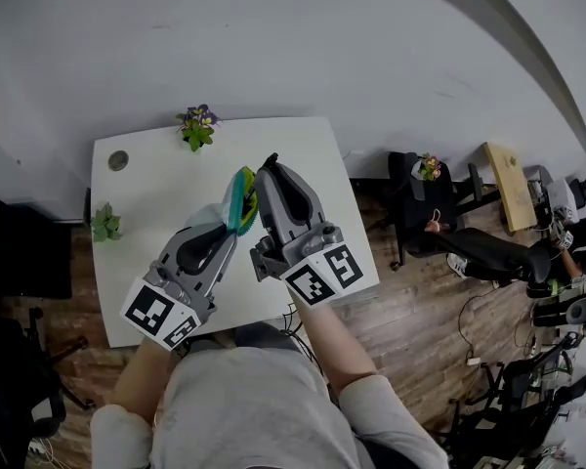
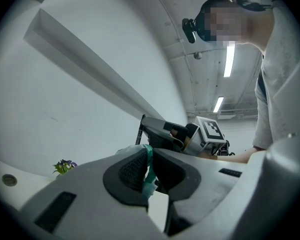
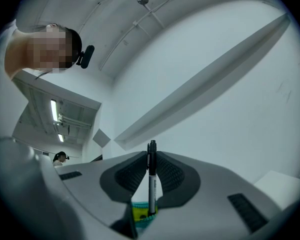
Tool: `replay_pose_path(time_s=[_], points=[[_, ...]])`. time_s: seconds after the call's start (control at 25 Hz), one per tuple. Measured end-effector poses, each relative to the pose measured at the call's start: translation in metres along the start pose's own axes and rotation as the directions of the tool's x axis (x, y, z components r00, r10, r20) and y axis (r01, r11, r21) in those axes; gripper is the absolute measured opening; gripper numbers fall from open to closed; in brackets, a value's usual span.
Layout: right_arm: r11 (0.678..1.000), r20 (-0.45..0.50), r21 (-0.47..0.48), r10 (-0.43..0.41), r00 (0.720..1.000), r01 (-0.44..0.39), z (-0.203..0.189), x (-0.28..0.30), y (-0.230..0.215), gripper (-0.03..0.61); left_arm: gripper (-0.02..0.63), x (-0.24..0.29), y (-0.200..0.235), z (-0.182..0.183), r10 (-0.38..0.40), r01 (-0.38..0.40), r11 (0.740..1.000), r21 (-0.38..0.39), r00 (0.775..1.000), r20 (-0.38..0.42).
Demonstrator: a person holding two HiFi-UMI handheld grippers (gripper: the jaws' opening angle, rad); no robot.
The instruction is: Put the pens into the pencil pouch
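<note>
The white counter [image 1: 303,159] lies below, with a small potted plant [image 1: 197,125] at its far edge and another [image 1: 105,223] at its left edge. The person stands at the near side with both grippers lifted off the surface and brought together over the middle.

The left gripper [image 2: 150,159] is clenched on the edge of the teal pencil pouch [image 1: 241,195] and holds it up in the air. I'd say that is to keep its mouth open and steady for the other hand.

The right gripper [image 3: 151,171] sits just to the right of the left one, close enough that I cannot tell whether they touch. It is pinched tight on a black pen [image 3: 151,184] that stands upright between its jaws. The upright hold looks chosen to feed the pen in end first. The pen's lower end is at the pouch's yellow-and-teal opening and seems to be just inside it.

This reads as the insertion step: once the pen is lowered a little further, letting go should drop it into the pouch.
</note>
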State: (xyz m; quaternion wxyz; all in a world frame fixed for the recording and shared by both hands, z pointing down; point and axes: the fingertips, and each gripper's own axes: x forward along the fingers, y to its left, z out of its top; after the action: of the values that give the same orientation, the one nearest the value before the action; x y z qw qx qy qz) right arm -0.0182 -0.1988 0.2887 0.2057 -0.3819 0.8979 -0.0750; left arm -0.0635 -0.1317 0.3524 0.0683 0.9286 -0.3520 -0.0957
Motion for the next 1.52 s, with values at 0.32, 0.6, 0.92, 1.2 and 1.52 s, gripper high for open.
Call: replay_pose_path(time_s=[0.32,0.6,0.92,1.2,1.52], points=[[0.998,-0.094,-0.01,0.068,0.993,-0.07,-0.017,-0.003,0.011,0.074,0.054,-0.001,0.0,0.008,0.006,-0.006,1.0,0.012,1.0,0.021],[0.994,-0.126,-0.037,0.095,0.988,-0.1,-0.019,-0.005,0.017,0.074,0.054,-0.002,0.0,0.01,0.014,-0.015,1.0,0.012,1.0,0.028],[0.99,-0.197,-0.133,0.018,0.98,-0.045,-0.022,-0.004,0.008,0.057,0.054,-0.006,0.008,0.012,0.066,-0.066,0.997,0.027,0.998,0.023],[0.97,-0.268,-0.236,-0.013,0.963,-0.052,-0.031,-0.002,0.009,0.046,0.054,-0.02,0.029,0.017,0.183,-0.184,0.981,0.056,0.983,0.024],[0.962,-0.303,-0.267,-0.031,0.953,-0.053,-0.035,-0.004,0.002,0.046,0.054,-0.042,0.048,0.037,0.325,-0.329,0.939,0.098,0.944,0.056]])
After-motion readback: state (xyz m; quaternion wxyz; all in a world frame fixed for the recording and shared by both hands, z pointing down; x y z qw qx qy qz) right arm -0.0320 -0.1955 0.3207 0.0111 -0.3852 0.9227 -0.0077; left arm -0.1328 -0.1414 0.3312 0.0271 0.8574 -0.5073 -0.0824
